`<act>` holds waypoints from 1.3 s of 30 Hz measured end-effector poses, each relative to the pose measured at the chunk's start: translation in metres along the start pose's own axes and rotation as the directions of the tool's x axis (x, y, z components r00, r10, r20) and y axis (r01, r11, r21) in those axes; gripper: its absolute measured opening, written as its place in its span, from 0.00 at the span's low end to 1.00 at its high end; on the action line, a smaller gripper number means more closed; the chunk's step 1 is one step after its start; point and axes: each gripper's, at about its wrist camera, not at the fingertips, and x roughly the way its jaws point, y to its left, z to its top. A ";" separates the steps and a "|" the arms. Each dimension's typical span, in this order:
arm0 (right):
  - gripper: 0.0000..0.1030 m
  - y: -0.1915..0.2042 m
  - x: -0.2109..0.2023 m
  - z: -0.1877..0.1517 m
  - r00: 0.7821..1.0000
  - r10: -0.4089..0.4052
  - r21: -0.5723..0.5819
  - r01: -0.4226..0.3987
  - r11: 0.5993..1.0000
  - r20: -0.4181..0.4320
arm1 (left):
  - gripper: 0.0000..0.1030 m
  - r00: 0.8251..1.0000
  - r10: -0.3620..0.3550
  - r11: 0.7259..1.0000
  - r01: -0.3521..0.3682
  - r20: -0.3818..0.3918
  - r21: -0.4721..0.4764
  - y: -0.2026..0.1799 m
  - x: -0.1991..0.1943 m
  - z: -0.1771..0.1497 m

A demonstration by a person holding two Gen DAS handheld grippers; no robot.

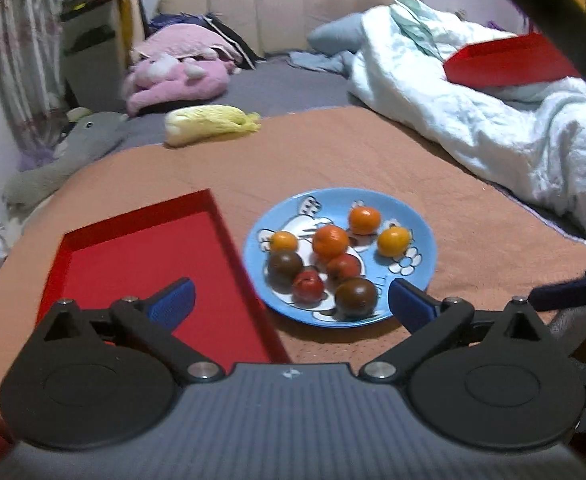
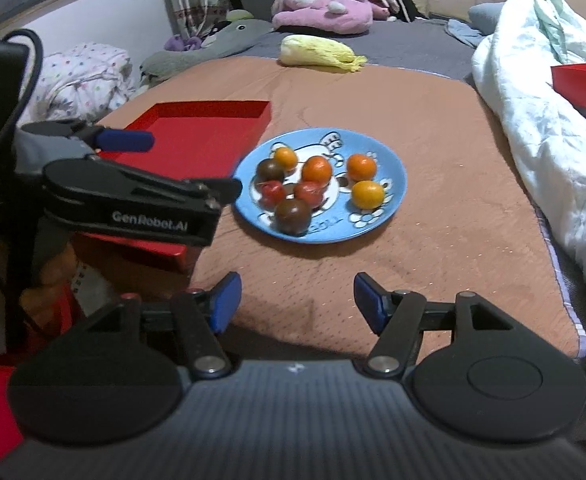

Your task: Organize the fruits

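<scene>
A blue plate (image 1: 421, 240) (image 2: 393, 168) with a cartoon print lies on the orange blanket and bears several small fruits: orange ones (image 1: 330, 242) (image 2: 317, 169), red ones (image 1: 308, 285) (image 2: 273, 192) and dark brownish ones (image 1: 355, 296) (image 2: 292, 215). A shallow red tray (image 1: 141, 256) (image 2: 197, 136) lies left of the plate, with nothing in it. My left gripper (image 1: 291, 304) hangs open and wide, one finger over the tray, the other over the plate's near rim, holding nothing. My right gripper (image 2: 297, 300) is open above bare blanket, short of the plate. The left gripper (image 2: 133, 200) shows from the side over the tray.
A pale yellow cabbage (image 1: 209, 124) (image 2: 317, 54) lies at the blanket's far edge. A white quilt (image 1: 473, 120) (image 2: 541, 128) is heaped on the right with a second red tray (image 1: 505, 64) (image 2: 585, 84) on it. Plush toys (image 1: 173, 76) and a headboard lie beyond.
</scene>
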 end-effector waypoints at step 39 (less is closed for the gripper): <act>0.64 0.029 -0.005 -0.001 0.999 0.024 -0.047 -0.026 0.999 -0.033 | 1.00 1.000 -0.016 0.998 0.017 0.019 -0.056 -0.009 -0.039 -0.017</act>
